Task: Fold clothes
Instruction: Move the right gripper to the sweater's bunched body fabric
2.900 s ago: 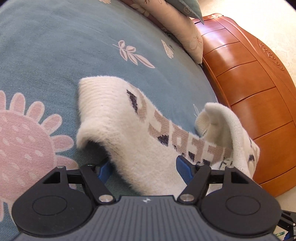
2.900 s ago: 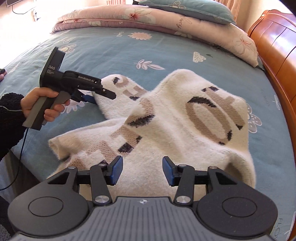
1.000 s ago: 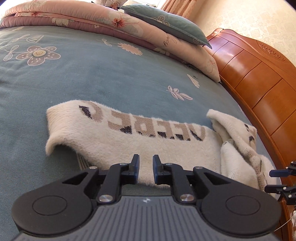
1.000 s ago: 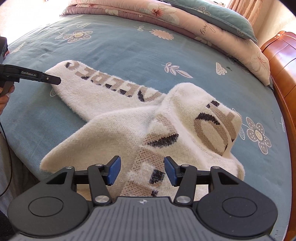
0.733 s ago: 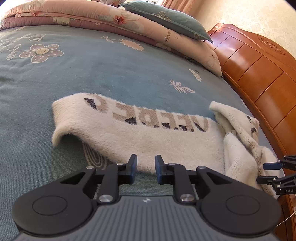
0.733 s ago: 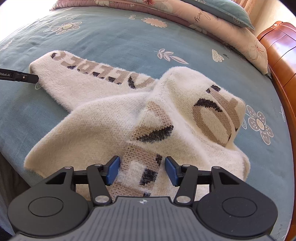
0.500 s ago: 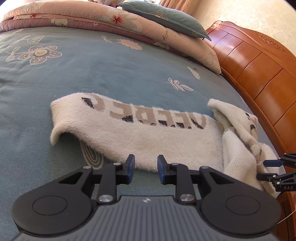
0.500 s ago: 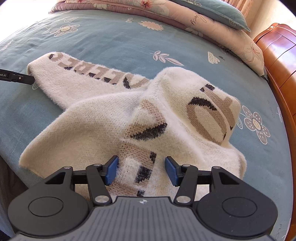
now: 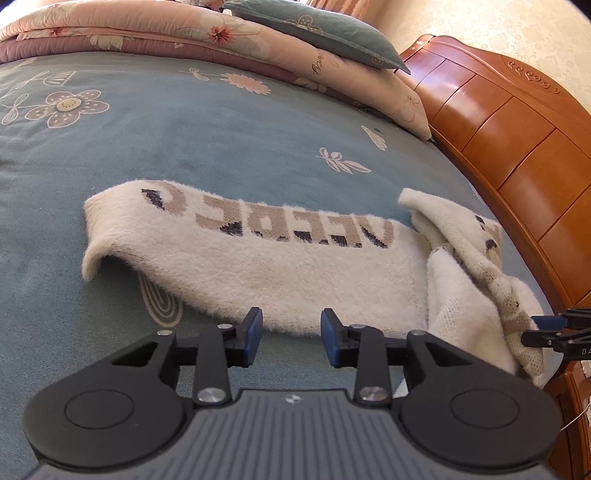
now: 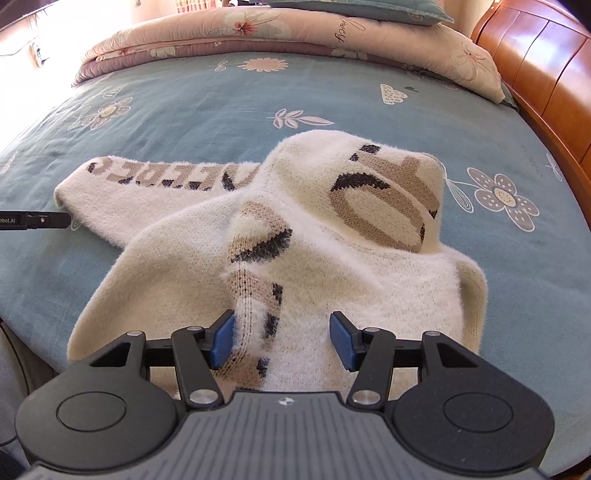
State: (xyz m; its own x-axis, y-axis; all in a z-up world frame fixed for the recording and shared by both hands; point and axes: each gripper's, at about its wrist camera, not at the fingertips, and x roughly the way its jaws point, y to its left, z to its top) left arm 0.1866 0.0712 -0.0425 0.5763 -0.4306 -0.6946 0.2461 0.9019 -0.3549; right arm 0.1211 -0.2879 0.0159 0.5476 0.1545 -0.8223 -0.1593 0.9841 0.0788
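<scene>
The fuzzy cream sweater point(image 10: 280, 236) lies crumpled on the blue flowered bedspread point(image 10: 221, 96), directly ahead of the right gripper point(image 10: 281, 341) and running under it. From the right wrist view you get the whole bunched body with the big tan and dark knit letters; the left wrist view only catches it as a heap off to its right, beside the wooden bed frame point(image 9: 517, 140).

What the left view does show nicely is the sleeve point(image 9: 236, 251), laid out flat just past the left gripper point(image 9: 291, 338), lettering readable along it. That gripper's jaws have just been opening; they stand a little apart over bare bedspread, nothing between them.

The right gripper's jaws sit wider apart, with a raised fold of knit between them, brushing the left pad but not clamped.

Folded pink quilts point(image 10: 258, 33) and a teal pillow point(image 9: 314, 29) sit far ahead of both.
</scene>
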